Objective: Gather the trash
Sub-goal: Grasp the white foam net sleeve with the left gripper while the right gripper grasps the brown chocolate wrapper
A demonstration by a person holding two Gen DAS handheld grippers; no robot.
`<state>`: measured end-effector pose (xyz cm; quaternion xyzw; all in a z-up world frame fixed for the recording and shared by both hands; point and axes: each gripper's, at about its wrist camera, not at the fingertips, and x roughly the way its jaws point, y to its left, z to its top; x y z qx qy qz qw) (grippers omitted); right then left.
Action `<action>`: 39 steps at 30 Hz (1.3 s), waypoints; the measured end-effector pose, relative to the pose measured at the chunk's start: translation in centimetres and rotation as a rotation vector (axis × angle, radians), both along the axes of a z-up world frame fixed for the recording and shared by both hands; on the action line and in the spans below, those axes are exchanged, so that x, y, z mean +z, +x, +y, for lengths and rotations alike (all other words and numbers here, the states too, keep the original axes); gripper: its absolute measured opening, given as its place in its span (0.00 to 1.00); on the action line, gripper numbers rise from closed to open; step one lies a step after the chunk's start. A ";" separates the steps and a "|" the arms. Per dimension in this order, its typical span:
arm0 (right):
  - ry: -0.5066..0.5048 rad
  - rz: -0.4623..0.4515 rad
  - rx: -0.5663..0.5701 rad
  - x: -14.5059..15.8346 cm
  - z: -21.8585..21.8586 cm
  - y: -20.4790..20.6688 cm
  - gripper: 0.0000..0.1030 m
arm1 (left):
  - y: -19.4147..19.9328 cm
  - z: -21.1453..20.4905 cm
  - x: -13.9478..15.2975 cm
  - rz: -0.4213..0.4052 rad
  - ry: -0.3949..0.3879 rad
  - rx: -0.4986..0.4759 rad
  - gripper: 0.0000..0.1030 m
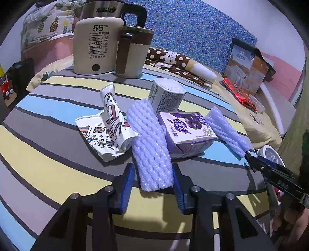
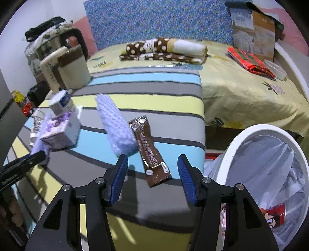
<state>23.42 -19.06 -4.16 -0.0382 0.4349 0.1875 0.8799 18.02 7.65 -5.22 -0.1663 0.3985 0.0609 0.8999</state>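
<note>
On the striped table (image 1: 48,154) lie a crumpled printed paper cup (image 1: 108,125), a white foam net sleeve (image 1: 150,146), a tipped white cup (image 1: 166,96), a purple milk carton (image 1: 189,131) and a second foam sleeve (image 1: 226,129). My left gripper (image 1: 153,185) is open, its jaws on either side of the near end of the first foam sleeve. My right gripper (image 2: 152,175) is open above a brown snack wrapper (image 2: 148,148), with the second foam sleeve (image 2: 117,125) just left of it. The right gripper also shows in the left wrist view (image 1: 270,170).
A white bin with a clear liner (image 2: 270,173) stands right of the table and holds a red cup. A beige warmer box (image 1: 96,46), a mug (image 1: 133,52) and a kettle (image 1: 115,9) stand at the table's far left. A bed with bedding (image 2: 241,92) lies behind.
</note>
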 end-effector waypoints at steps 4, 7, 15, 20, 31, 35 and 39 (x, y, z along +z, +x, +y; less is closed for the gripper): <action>0.000 -0.008 -0.006 0.4 -0.2 -0.7 0.27 | 0.0 -0.2 0.0 -0.004 0.003 -0.009 0.26; 0.022 -0.012 -0.019 0.7 -0.8 -2.0 0.26 | -0.6 -0.7 0.4 -0.018 0.025 -0.009 0.25; 0.090 0.000 -0.039 0.9 -2.1 -6.2 0.25 | -3.7 -2.2 1.2 -0.048 0.063 -0.052 0.24; 0.124 0.004 -0.046 1.3 -2.6 -8.9 0.25 | -6.3 -3.5 1.1 -0.043 0.074 -0.097 0.24; 0.157 -0.033 -0.029 2.6 -2.3 -11.6 0.25 | -10.8 -6.4 3.1 -0.085 0.106 -0.183 0.23; 0.168 -0.058 -0.019 3.2 -2.0 -12.4 0.25 | -12.1 -7.5 3.8 -0.098 0.118 -0.205 0.24; 0.177 -0.082 -0.014 3.7 -1.9 -13.4 0.25 | -13.3 -8.4 4.1 -0.104 0.124 -0.228 0.24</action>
